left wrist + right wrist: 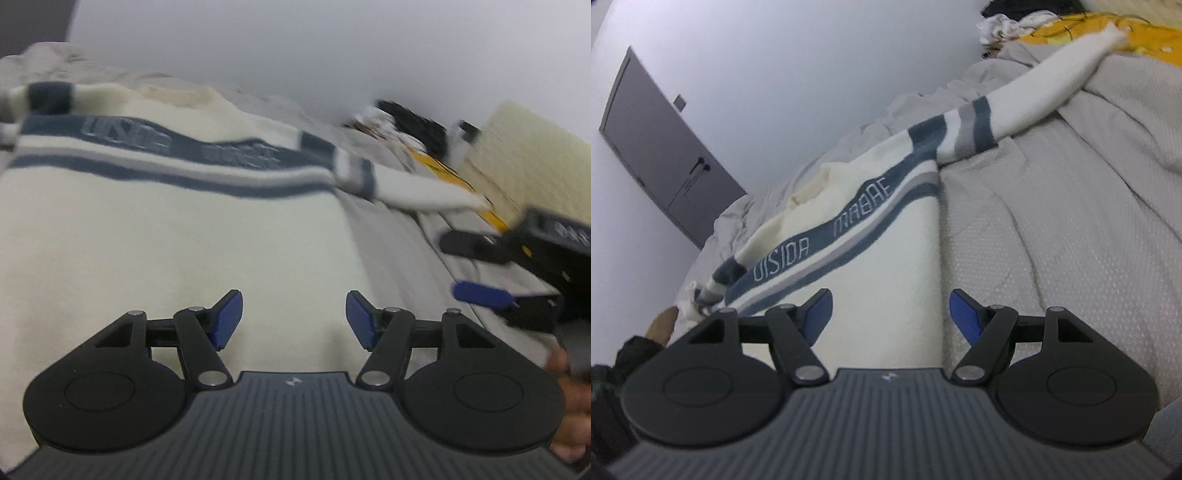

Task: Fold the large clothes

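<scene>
Both jaws gape empty over the cream sweater (166, 236) below.

grey bed (1071, 229), cream sweater (886, 258) spread flat (sleeves out)

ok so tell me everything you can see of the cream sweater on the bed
The sweater is cream, soft knit by the look of it, with dark blue and grey bands across the chest, the widest carrying pale lettering. It lies spread flat, front up, on a grey textured bedcover. One banded sleeve stretches out straight, its cuff reaching a yellow cloth. Neither gripper touches it.
</scene>
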The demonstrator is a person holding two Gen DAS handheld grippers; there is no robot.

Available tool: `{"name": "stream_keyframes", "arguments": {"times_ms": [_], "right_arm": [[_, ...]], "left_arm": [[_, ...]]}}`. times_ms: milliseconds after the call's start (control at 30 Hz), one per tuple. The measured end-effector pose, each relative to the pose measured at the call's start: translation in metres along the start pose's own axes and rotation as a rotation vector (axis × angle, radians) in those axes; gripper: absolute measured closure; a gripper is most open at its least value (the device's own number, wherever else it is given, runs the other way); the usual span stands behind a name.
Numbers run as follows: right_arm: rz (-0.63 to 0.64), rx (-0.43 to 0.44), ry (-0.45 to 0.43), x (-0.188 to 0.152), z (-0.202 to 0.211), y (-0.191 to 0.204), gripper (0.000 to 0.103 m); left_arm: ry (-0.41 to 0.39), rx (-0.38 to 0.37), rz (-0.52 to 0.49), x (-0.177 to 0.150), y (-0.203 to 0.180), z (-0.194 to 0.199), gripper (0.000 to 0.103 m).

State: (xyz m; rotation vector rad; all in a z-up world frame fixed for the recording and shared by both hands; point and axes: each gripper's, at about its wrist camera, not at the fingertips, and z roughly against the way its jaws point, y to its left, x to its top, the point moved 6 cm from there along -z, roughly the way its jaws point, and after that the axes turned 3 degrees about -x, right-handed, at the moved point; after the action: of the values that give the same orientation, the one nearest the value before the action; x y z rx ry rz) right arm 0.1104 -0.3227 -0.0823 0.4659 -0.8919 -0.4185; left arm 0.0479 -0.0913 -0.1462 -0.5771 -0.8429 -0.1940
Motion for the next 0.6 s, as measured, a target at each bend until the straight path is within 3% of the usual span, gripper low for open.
{"name": "stream_keyframes", "arguments": {"times_ms": [67, 333, 500, 600], "right_arm": [[-0.037, -0.006, 0.008, 0.001, -0.002, -0.008, 0.031], [-0.155, 0.053, 0.024, 0.003, -0.004, -0.022, 0.029], [-0.189, 0.074, 0.031, 0.006, -0.003, -0.026, 0.029], [-0.187, 0.070, 0.029, 0.006, -0.004, -0.027, 0.029]], "left_arm": [[0.038, -0.065, 0.008, -0.006, -0.005, -0.007, 0.054], [0.072, -0.078, -0.149, -0.015, -0.041, -0.033, 0.055], [0.073, 0.033, -0.249, -0.016, -0.056, -0.056, 0.055], [0.094, 0.059, -0.326, -0.021, -0.062, -0.066, 0.046]]}}
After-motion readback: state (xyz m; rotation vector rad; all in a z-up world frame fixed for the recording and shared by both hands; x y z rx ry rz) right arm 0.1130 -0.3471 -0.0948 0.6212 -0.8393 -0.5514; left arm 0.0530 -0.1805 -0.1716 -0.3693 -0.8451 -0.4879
